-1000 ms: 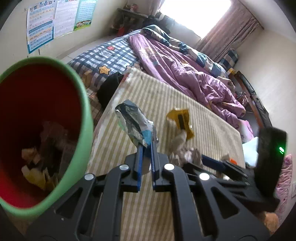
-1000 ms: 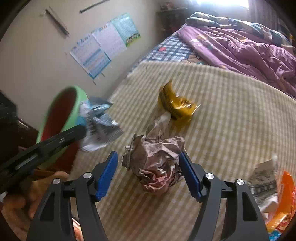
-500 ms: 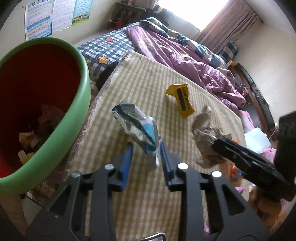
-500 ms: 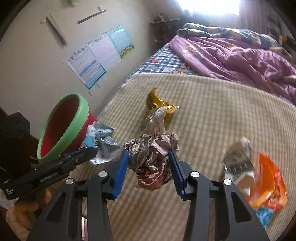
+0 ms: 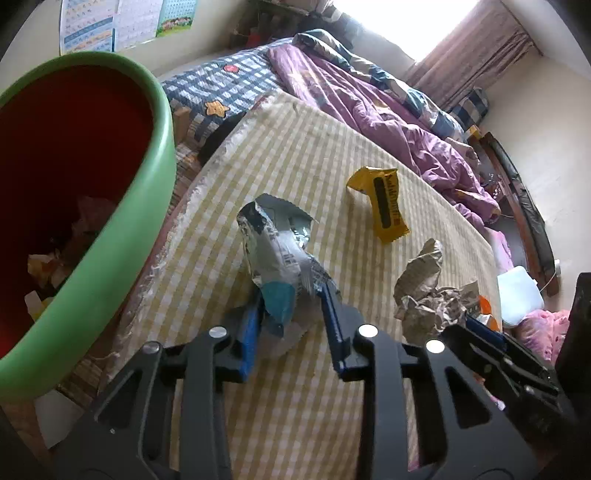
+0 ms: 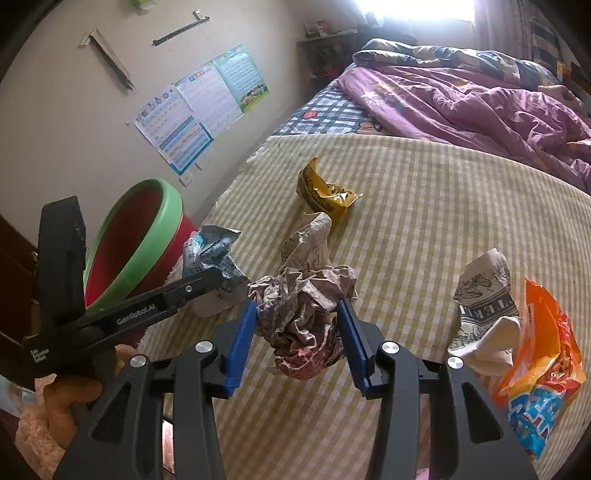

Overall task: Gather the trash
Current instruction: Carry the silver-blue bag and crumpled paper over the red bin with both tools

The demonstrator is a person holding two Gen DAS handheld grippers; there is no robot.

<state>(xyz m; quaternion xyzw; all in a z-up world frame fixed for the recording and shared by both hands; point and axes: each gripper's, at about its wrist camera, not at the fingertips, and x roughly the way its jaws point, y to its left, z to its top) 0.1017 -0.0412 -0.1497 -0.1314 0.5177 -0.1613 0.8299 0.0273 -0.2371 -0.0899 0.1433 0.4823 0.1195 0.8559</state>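
Silver wrapper (image 5: 275,254) is bracketed by the spread left gripper (image 5: 293,314) near the mat (image 5: 295,155) edge, beside the bin (image 5: 162,155). Crumpled paper (image 6: 306,302) is pinched between the right gripper (image 6: 297,334) pads. A yellow packet (image 6: 321,194) is seen beyond.

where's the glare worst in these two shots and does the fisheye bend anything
Left wrist view: the window at top is blown out white, and the green bin rim bulges into a wide curve. Right wrist view: the window is likewise overexposed, the striped mat bows like a dome, and the corners go dark.
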